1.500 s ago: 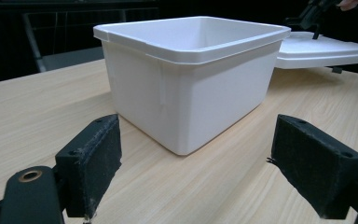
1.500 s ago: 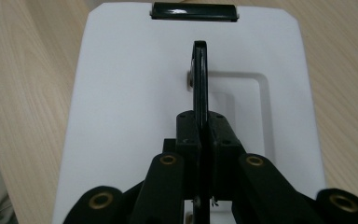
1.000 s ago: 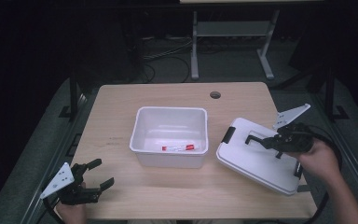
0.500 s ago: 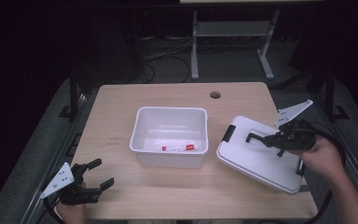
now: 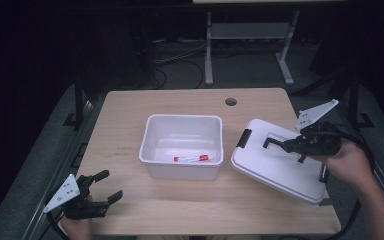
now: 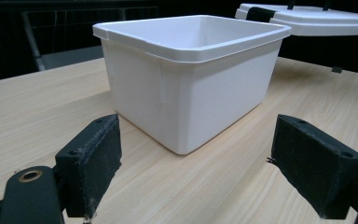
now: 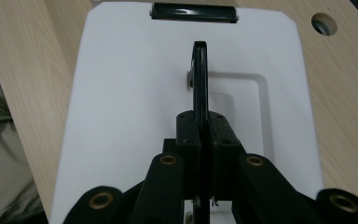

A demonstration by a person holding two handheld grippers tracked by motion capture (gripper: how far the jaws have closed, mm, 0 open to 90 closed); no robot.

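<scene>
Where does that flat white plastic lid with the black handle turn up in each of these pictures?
High view: flat white plastic lid at right of the table, its handle in the right tongs.
Left gripper view: top right corner, behind the white plastic tub.
Right gripper view: centre.
Shared landmark: the lid's black end clip.

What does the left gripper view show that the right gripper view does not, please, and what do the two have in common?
Left gripper view: the open white plastic tub seen from the side, framed by the left tongs with jaws wide apart.

Right gripper view: the right tongs closed on the black handle of the white plastic lid, plus the lid's black end latch and a round hole in the table.

Both: the white lid and the light wooden tabletop.
</scene>
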